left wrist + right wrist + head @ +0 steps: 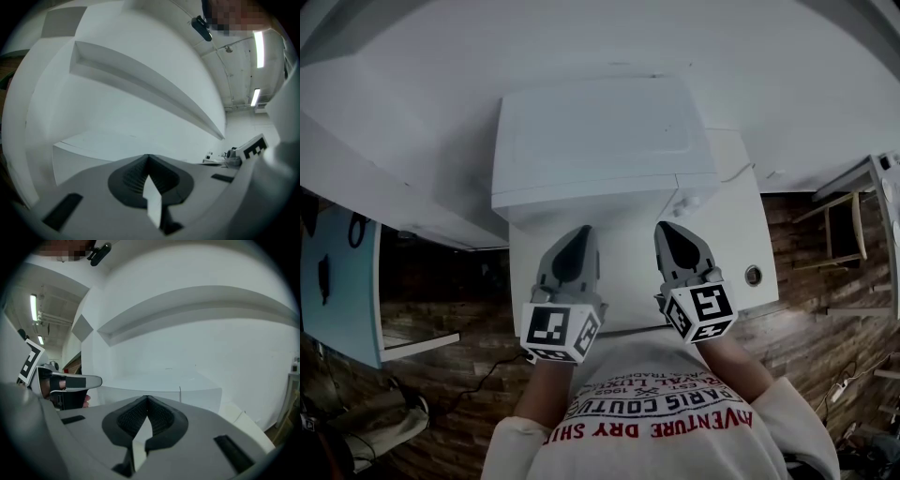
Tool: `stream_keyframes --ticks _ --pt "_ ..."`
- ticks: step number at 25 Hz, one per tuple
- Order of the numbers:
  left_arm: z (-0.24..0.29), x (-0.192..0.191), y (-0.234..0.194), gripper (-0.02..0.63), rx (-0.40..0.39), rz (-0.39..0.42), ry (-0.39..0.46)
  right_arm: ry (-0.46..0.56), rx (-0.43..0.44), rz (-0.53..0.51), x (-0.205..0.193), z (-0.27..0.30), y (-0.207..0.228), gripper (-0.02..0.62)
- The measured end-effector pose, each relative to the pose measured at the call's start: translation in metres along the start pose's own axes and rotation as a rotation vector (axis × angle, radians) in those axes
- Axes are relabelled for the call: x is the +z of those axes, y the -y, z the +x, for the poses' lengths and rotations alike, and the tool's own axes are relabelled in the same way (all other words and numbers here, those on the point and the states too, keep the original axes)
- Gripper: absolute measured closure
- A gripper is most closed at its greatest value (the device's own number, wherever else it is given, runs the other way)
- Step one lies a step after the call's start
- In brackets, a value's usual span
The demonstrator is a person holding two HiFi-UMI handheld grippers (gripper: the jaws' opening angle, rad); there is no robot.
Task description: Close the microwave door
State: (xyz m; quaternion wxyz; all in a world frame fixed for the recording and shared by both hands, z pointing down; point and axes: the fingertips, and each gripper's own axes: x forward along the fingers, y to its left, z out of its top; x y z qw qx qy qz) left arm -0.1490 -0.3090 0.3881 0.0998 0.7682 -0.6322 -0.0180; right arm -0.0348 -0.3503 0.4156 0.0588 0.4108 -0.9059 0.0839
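The white microwave [598, 141] stands on a white table [741, 248] against the wall. From above, its front edge runs straight, with no door leaf swung out. My left gripper [578, 232] and right gripper [667, 228] hover side by side just before that front, both shut on nothing and not touching it. In the left gripper view the jaws [148, 158] meet at the tips, and the microwave's top [93, 143] lies beyond them. The right gripper view shows its jaws [147, 399] closed too, with the microwave [187, 386] ahead and the left gripper [63, 386] beside it.
A long white shelf [140, 79] juts from the wall above the microwave. A light blue panel [337, 281] stands at the left and a wooden chair [839, 225] at the right. Cables [853, 384] trail over the wood floor.
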Motion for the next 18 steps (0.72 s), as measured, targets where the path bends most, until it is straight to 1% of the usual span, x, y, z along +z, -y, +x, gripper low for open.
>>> stream_keyframes --ticks 8,18 --pt "0.0026 -0.0059 0.0003 0.609 -0.007 0.000 -0.019 0.009 0.002 -0.007 0.0032 0.0017 -0.0025 0.583" --pt "-0.0006 -0.0087 -0.0025 0.609 0.006 0.005 -0.023 0.002 0.011 -0.005 0.0019 0.0025 -0.0061 0.583"
